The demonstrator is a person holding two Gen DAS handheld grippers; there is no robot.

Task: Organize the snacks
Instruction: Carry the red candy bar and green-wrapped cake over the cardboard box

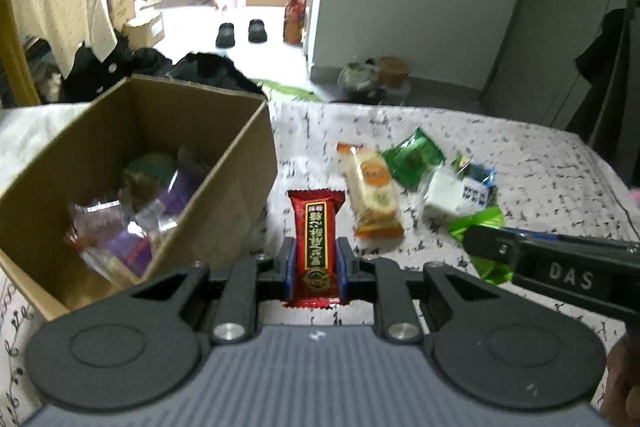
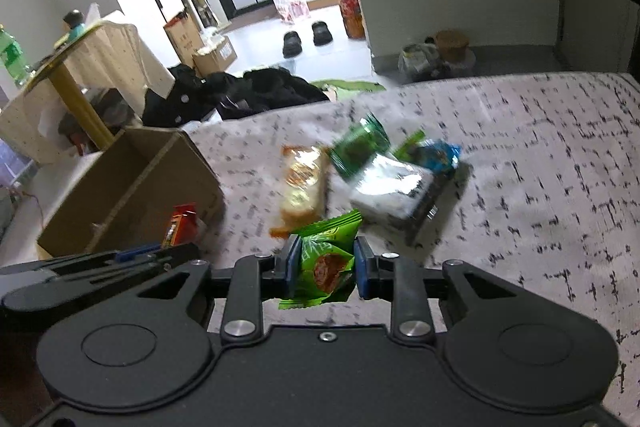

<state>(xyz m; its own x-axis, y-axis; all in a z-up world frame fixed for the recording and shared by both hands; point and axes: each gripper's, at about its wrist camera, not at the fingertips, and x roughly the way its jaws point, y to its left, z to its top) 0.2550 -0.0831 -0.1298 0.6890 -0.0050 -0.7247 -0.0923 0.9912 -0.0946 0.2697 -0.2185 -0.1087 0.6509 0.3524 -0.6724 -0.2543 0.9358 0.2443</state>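
Note:
My left gripper [image 1: 316, 255] is shut on a red snack bar [image 1: 316, 243], held lengthwise between its blue pads above the patterned cloth. To its left stands an open cardboard box [image 1: 240, 147] with several wrapped snacks inside. My right gripper [image 2: 326, 263] is shut on a bright green snack packet [image 2: 326, 259], crumpled between the pads. The same packet [image 1: 486, 239] shows in the left wrist view at the right gripper's tip. On the cloth lie an orange-and-cream cake packet [image 1: 372, 191], a dark green packet [image 1: 414, 157] and a white-and-blue packet [image 1: 456, 191].
The box [image 2: 132, 195] sits at the left edge of the covered surface [image 2: 540, 167]. Behind it are dark clothes [image 2: 240, 95], a draped round table [image 2: 80, 75] and floor with a pair of shoes [image 2: 306, 37]. A grey wall stands to the right.

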